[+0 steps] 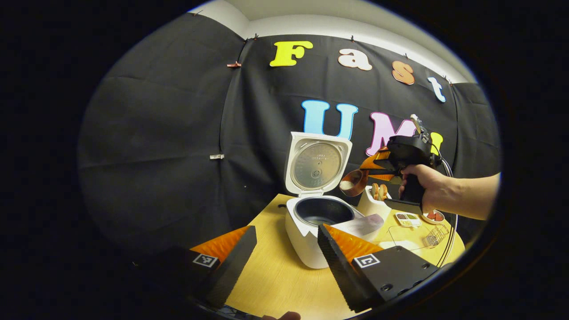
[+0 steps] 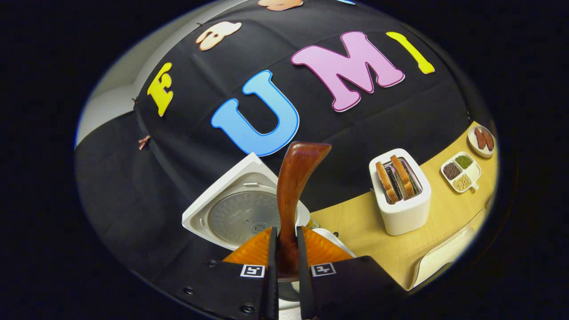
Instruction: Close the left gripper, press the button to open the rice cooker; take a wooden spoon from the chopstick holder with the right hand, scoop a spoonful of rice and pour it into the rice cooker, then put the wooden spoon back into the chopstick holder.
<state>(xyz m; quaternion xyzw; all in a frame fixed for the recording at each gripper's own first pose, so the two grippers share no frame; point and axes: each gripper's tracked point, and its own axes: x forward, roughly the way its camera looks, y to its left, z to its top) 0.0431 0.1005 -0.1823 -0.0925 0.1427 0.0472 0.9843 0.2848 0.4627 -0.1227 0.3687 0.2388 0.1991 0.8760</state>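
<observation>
1. Left gripper view: my left gripper [image 1: 284,255] hangs with its fingers apart, gripping nothing, the cooker [image 1: 322,231] at 12 o'clock with its lid [image 1: 316,163] up.
2. My right gripper [image 1: 378,166], at 2 o'clock in a hand [image 1: 426,186], holds the spoon [image 1: 353,182] above the pot (white rice in its bowl).
3. Right gripper view: both fingers clamp the spoon handle; a toaster [image 2: 402,193] sits at 3 o'clock on the table [image 2: 355,226].

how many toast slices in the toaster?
2: both brown toast slices stand upright side by side in the slots of the white toaster on the wooden table.
</observation>
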